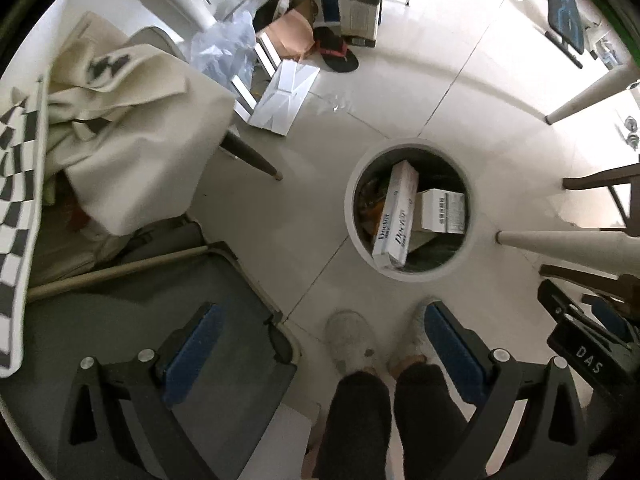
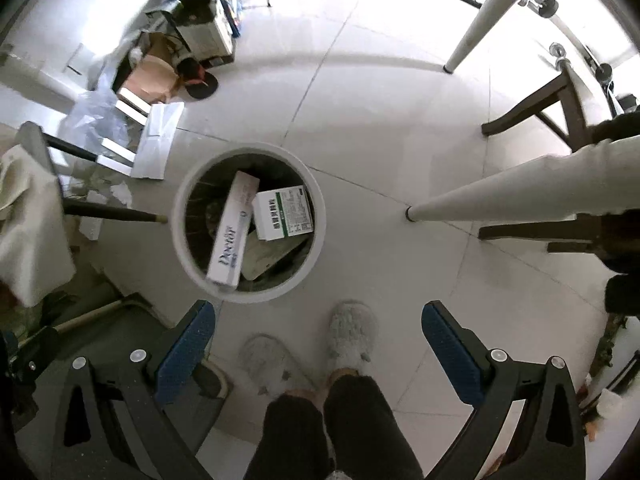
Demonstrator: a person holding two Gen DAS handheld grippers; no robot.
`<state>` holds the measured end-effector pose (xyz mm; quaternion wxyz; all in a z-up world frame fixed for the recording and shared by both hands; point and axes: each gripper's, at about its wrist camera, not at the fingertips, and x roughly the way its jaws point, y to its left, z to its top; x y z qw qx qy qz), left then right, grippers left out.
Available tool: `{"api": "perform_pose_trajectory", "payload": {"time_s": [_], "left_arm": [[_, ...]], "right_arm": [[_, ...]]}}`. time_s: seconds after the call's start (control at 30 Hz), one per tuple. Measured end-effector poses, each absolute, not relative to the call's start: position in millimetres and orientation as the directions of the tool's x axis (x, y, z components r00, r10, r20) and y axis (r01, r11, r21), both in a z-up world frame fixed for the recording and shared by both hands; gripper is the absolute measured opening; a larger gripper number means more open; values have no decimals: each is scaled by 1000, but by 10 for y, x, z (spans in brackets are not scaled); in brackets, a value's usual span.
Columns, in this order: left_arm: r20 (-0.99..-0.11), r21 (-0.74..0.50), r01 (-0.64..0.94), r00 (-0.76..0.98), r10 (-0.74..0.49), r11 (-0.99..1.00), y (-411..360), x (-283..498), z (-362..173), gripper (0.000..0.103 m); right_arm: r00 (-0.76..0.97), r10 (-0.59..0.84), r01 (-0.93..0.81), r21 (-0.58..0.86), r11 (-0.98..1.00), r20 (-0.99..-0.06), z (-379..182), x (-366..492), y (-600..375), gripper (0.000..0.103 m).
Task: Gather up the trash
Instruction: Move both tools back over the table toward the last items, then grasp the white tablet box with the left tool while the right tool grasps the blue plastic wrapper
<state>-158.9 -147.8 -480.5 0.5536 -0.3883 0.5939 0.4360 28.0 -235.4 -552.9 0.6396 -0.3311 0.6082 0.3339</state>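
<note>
A round white trash bin stands on the tiled floor; it also shows in the right wrist view. Inside lie a long white "Doctor" box, a small white medicine box and other scraps. My left gripper is open and empty, held high above the floor just short of the bin. My right gripper is open and empty, above the floor beside the bin. The right gripper's body shows at the left view's right edge.
The person's feet in grey slippers stand below the bin. A chair with cream cloth is at left. Cardboard, plastic film and white boxes lie at the back left. White table legs and dark chair legs stand at right.
</note>
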Motion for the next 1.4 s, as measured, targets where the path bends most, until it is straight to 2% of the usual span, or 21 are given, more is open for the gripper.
{"api": "perform_pose_trajectory", "payload": {"time_s": [0.47, 0.63, 0.8, 0.93, 1.07, 1.2, 1.4], "left_arm": [[-989, 82, -937, -35, 141, 339, -1559, -1751, -2906, 103], [-976, 90, -935, -14, 217, 344, -1303, -1427, -2358, 103], [-952, 114, -923, 4, 306, 368, -868, -723, -1949, 103], [-950, 123, -915, 4, 312, 385, -455, -28, -1872, 103], [-962, 108, -922, -4, 272, 371, 15, 785, -1980, 103], [-984, 96, -929, -33, 177, 357, 440, 1661, -2297, 103], [-989, 142, -902, -113, 96, 407, 818, 2680, -2821, 103]], "right_arm": [[-22, 109, -829, 79, 554, -994, -3354, 81, -2457, 103], [-61, 153, -781, 143, 608, -986, -2699, 534, -2254, 103], [-28, 182, -731, 145, 667, -983, -2285, 1489, -1873, 103], [15, 162, -728, 101, 678, -987, -2132, 2514, -1483, 103], [50, 86, -767, 17, 642, -995, -2216, 3605, -1016, 103], [102, 8, -806, -78, 587, -995, -2441, 4697, -505, 103], [135, -77, -880, -155, 449, -988, -2894, 5627, 221, 103]]}}
